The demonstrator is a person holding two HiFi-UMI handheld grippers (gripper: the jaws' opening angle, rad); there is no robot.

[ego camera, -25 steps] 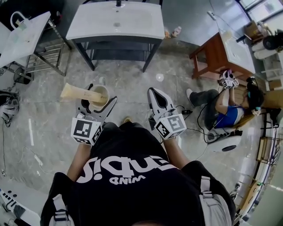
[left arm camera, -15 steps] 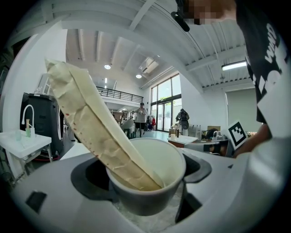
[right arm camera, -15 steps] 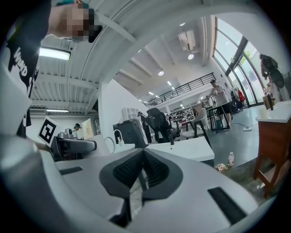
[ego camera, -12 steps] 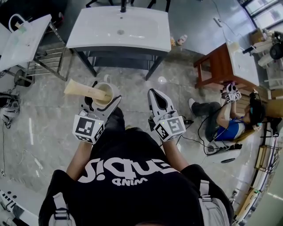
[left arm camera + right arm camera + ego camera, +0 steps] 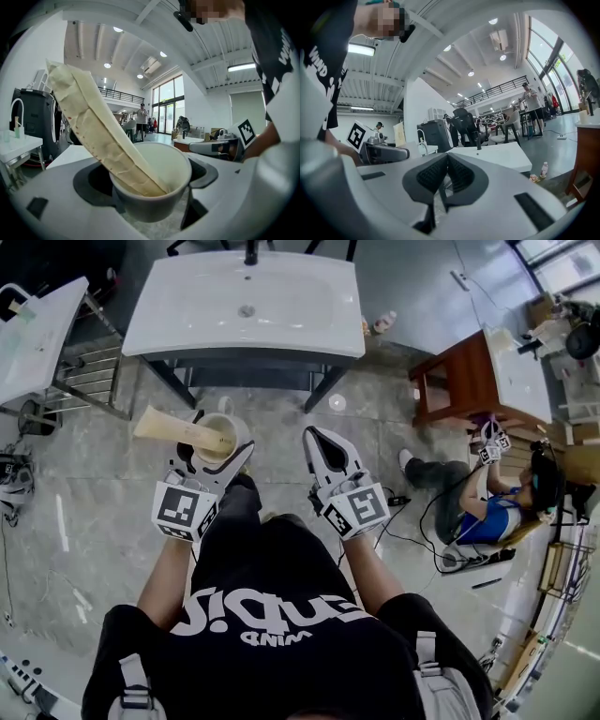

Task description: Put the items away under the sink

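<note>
between the jaws of the left claw (image 5: 149, 187), a cup (image 5: 166, 161), packet (image 5: 93, 131) inside

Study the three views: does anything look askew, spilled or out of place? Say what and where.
The long cream pouch leans steeply in the cup held by the left gripper, jutting far past the rim. A small bottle sits on the floor beside the sink. Nothing looks spilled.
</note>
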